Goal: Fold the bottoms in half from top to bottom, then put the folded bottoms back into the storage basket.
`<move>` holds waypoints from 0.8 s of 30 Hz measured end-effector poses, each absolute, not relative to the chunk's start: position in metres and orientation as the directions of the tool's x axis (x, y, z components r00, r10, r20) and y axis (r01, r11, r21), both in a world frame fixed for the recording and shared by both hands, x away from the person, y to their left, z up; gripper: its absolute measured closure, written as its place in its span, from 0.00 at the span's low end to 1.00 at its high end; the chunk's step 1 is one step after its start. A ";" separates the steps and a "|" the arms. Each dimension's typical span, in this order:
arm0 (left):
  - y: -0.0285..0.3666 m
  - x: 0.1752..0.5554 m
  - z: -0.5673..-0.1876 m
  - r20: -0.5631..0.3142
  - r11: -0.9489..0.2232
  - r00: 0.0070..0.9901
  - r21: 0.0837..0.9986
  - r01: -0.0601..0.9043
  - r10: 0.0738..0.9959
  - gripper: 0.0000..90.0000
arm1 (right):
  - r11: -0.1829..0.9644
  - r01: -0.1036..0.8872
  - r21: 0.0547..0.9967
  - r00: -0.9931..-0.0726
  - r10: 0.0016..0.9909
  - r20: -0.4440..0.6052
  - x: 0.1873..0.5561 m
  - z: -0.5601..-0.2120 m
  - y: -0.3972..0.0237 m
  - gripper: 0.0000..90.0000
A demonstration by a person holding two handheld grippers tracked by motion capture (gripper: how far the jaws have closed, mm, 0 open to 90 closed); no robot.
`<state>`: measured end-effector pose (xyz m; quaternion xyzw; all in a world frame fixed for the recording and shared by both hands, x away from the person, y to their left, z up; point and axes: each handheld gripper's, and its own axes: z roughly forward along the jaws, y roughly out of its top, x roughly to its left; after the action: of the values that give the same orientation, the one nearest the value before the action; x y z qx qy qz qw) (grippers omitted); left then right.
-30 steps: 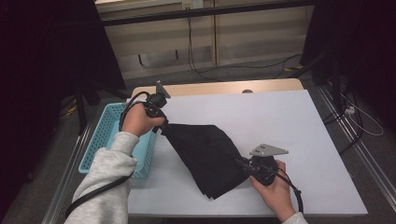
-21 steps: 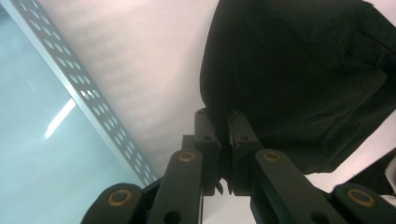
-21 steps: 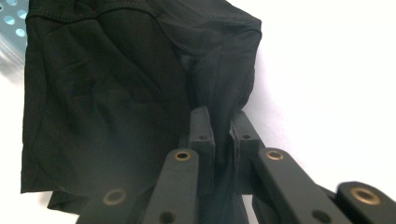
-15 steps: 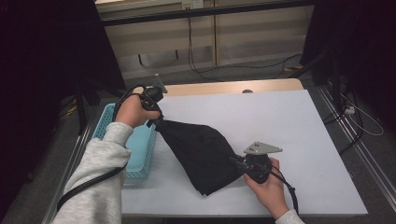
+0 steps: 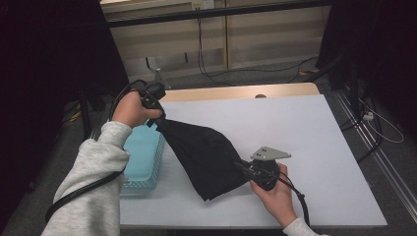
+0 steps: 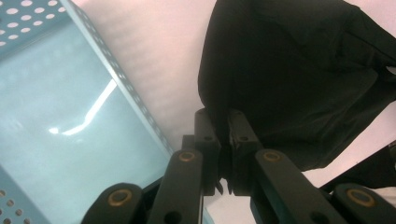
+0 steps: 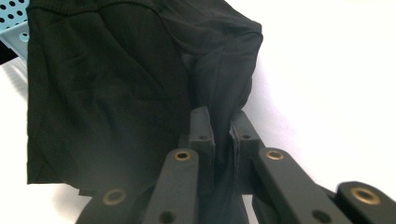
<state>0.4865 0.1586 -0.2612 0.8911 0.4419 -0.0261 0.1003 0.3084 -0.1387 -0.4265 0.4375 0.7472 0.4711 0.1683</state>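
- White table (image 5: 305,128) gives flat room for handling cloth.
- Blue basket (image 5: 142,157) waits at its left edge.
- Left gripper (image 5: 158,118), jaws clamped on the black garment (image 5: 206,152), holds one corner raised.
- Right gripper (image 5: 242,167), jaws likewise pinching fabric, keeps the opposite end low, probably to stretch it taut.

A cloth (image 5: 206,152) stretches across the table (image 5: 305,128) at centre frame; a basket (image 5: 142,157) sits at its left, on the table's left edge.
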 end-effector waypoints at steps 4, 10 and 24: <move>0.163 0.487 -0.258 -0.131 -0.582 0.600 0.151 0.799 0.789 0.94 | 0.170 0.485 0.858 -0.568 0.807 0.162 0.310 -0.424 -0.136 0.91; 0.167 0.487 -0.248 -0.111 -0.580 0.597 0.153 0.800 0.795 0.95 | 0.161 0.468 0.869 -0.573 0.804 0.160 0.312 -0.420 -0.130 0.91; 0.177 0.492 -0.227 -0.082 -0.566 0.581 0.152 0.810 0.810 0.95 | 0.131 0.414 0.901 -0.591 0.791 0.156 0.316 -0.406 -0.122 0.91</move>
<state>0.4923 0.1770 -0.2274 0.8848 0.4579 -0.0013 0.0867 0.3164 -0.1216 -0.4064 0.4131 0.7293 0.5135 0.1839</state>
